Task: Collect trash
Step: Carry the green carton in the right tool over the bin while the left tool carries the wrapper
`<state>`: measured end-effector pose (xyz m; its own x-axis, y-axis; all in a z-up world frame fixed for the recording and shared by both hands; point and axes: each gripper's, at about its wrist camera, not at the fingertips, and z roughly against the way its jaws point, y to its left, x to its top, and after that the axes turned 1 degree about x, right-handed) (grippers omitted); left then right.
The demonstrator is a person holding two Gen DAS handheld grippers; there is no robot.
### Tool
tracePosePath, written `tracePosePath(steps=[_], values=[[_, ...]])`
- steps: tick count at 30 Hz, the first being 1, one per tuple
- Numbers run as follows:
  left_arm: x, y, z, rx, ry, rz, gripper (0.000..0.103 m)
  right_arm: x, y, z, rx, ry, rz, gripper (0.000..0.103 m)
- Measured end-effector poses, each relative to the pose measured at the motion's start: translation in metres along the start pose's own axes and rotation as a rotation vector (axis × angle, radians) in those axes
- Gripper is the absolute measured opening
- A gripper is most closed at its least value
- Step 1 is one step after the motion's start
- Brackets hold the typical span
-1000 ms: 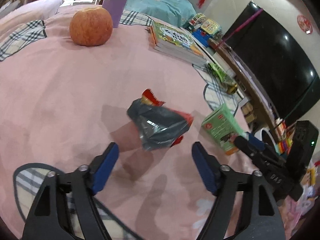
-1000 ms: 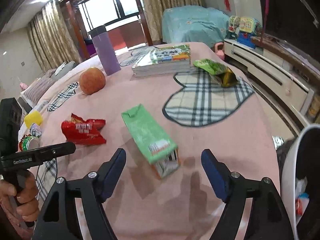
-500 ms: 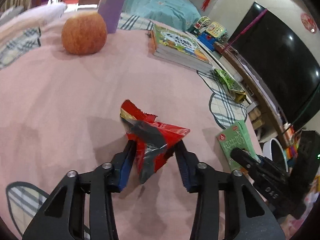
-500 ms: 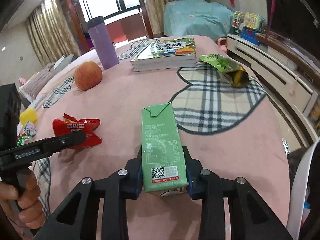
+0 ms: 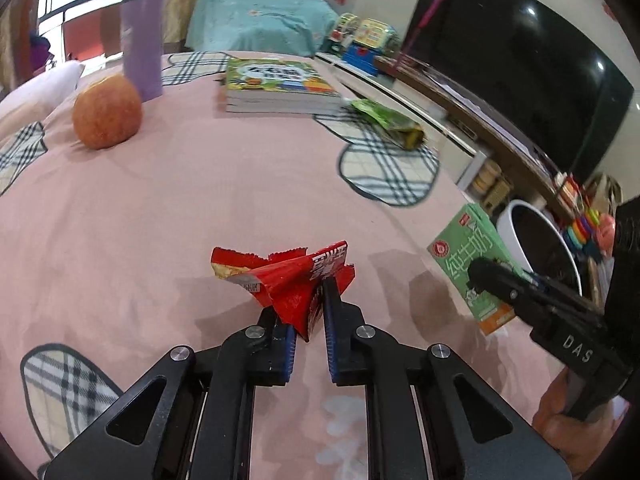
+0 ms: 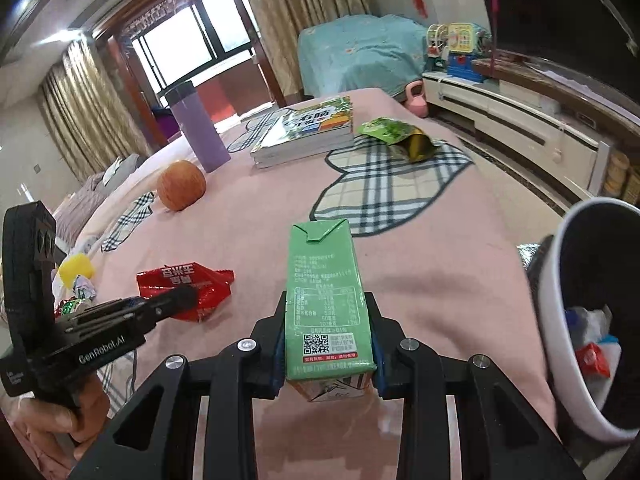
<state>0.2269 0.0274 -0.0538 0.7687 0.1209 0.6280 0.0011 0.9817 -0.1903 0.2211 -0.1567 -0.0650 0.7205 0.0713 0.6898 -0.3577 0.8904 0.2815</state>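
Inside white bin [image 6: 560, 280], crumpled wrappers [image 6: 594, 340]

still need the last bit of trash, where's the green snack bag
In the right wrist view the green snack bag lies far right on the bedspread's plaid patch, right of the books.

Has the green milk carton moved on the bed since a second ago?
Yes. The green milk carton lay askew on the pink bedspread, pointing away from the plaid heart patch; now it points straight toward it, clamped in the right gripper.
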Motion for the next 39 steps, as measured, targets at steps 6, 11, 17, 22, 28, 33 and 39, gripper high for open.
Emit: tracePosePath(steps=[6, 11, 17, 22, 28, 33, 39], values=[[-0.012, -0.023, 0.011, -0.009, -0.001, -0.056, 0.009, -0.011, -0.011, 0.025, -0.011, -0.035, -0.042, 0.032], [-0.021, -0.04, 0.019, -0.02, -0.001, -0.096, 0.009, -0.02, -0.015, 0.042, -0.02, -0.058, -0.062, 0.032], [-0.027, -0.059, 0.024, -0.033, 0.001, -0.136, 0.009, -0.027, -0.022, 0.061, -0.034, -0.087, -0.085, 0.032], [-0.03, -0.072, 0.026, -0.046, 0.004, -0.166, 0.009, -0.033, -0.028, 0.075, -0.05, -0.106, -0.097, 0.032], [-0.032, -0.091, 0.03, -0.064, 0.007, -0.203, 0.009, -0.038, -0.035, 0.089, -0.065, -0.126, -0.11, 0.032], [-0.032, -0.108, 0.03, -0.081, 0.009, -0.238, 0.009, -0.041, -0.044, 0.102, -0.081, -0.147, -0.123, 0.032], [-0.032, -0.129, 0.03, -0.101, 0.012, -0.276, 0.009, -0.045, -0.061, 0.116, -0.104, -0.168, -0.147, 0.032]])
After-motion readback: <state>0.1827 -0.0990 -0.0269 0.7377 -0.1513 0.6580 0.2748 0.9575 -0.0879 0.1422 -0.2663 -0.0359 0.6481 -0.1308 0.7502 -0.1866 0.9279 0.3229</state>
